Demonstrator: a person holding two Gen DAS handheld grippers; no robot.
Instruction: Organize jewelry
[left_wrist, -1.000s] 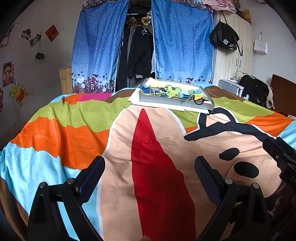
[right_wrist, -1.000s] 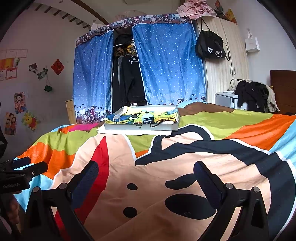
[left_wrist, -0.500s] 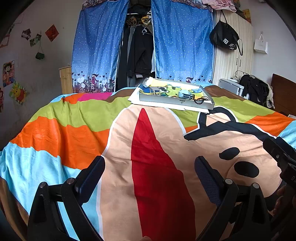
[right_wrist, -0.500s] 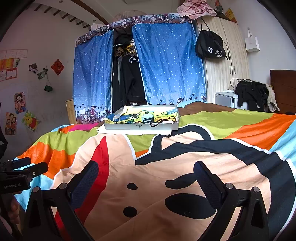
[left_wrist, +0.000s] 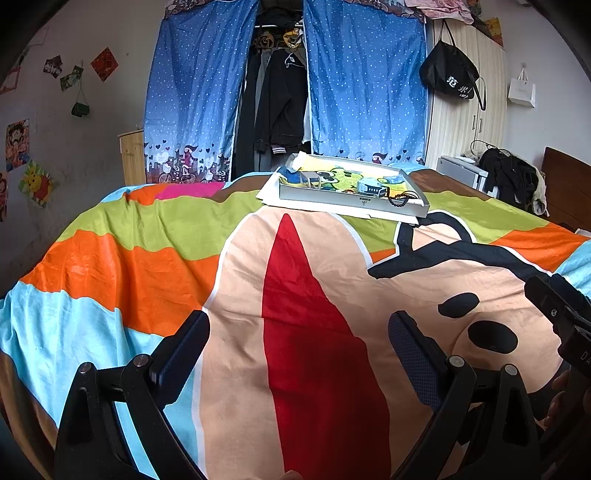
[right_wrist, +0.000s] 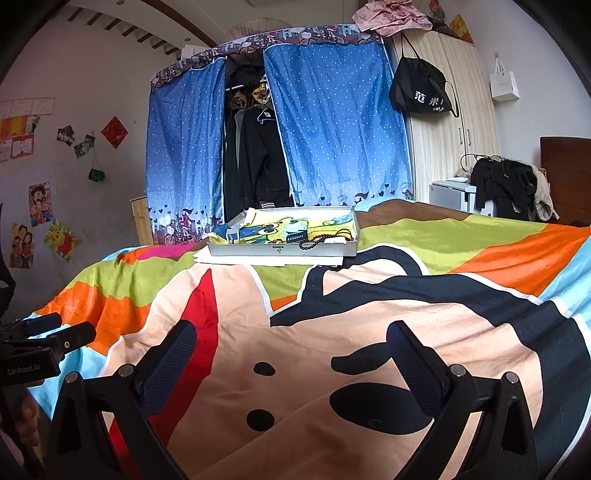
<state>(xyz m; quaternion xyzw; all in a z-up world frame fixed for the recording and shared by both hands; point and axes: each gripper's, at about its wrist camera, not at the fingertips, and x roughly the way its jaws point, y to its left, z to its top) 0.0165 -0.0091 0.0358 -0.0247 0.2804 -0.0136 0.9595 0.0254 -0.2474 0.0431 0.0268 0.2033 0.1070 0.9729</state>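
Note:
A shallow white box (left_wrist: 351, 201) (right_wrist: 284, 252) lies at the far end of the bed, lined with a colourful cartoon cloth. A dark bead bracelet (left_wrist: 400, 199) (right_wrist: 314, 242) drapes over its near right edge, beside a small grey-blue case (left_wrist: 371, 187) (right_wrist: 297, 236). My left gripper (left_wrist: 299, 343) is open, low over the bedspread, far short of the box, nothing between its fingers. My right gripper (right_wrist: 291, 350) is also open and empty, equally far from the box. Each gripper shows at the edge of the other's view.
A bright striped cartoon bedspread (left_wrist: 155, 258) covers the bed. White paper (left_wrist: 271, 192) lies under the box. Blue curtains (right_wrist: 332, 122) and hanging clothes stand behind the bed. A wardrobe with a black bag (right_wrist: 419, 88) is at the right.

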